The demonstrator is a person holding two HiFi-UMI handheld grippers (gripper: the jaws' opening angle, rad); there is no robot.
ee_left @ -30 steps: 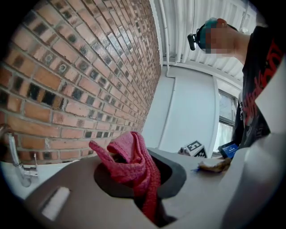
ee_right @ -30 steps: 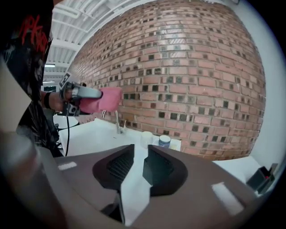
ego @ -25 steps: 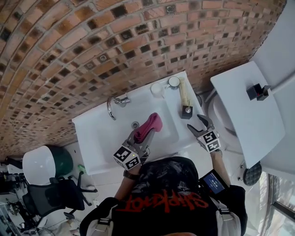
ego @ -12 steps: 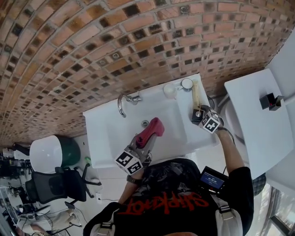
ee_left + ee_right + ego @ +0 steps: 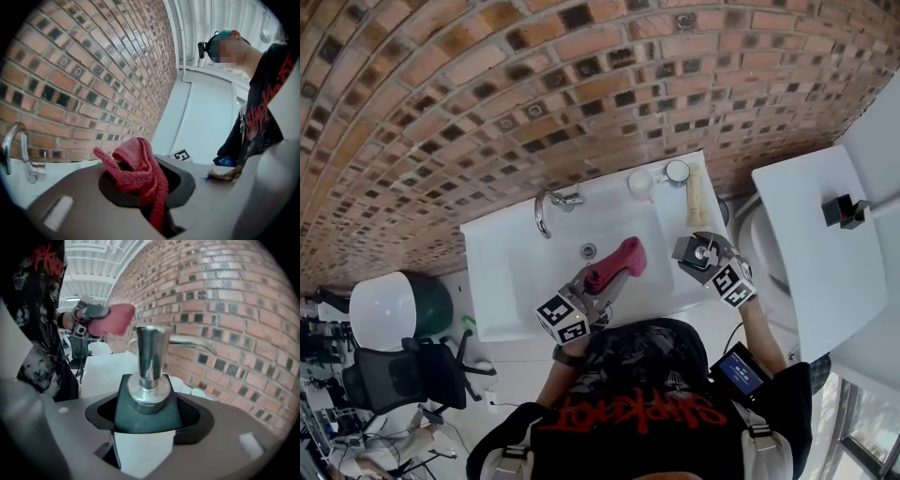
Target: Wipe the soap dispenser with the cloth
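The right hand-held gripper (image 5: 701, 251) has just been closing its jaws and clamps the soap dispenser (image 5: 147, 394) by its body, over the right rim of the white sink (image 5: 502, 272). The left hand-held gripper (image 5: 602, 281) is closed on the red cloth (image 5: 622, 260), holding it above the basin, apart from the dispenser.

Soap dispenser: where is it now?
The soap dispenser is at the right edge of the sink in the head view, in the right gripper, whose jaws have just closed further on it.

right gripper (image 5: 701, 253) | fingers (image 5: 262, 441) just closing on soap dispenser (image 5: 146, 404) | dispenser taken off sink (image 5: 487, 281) rim
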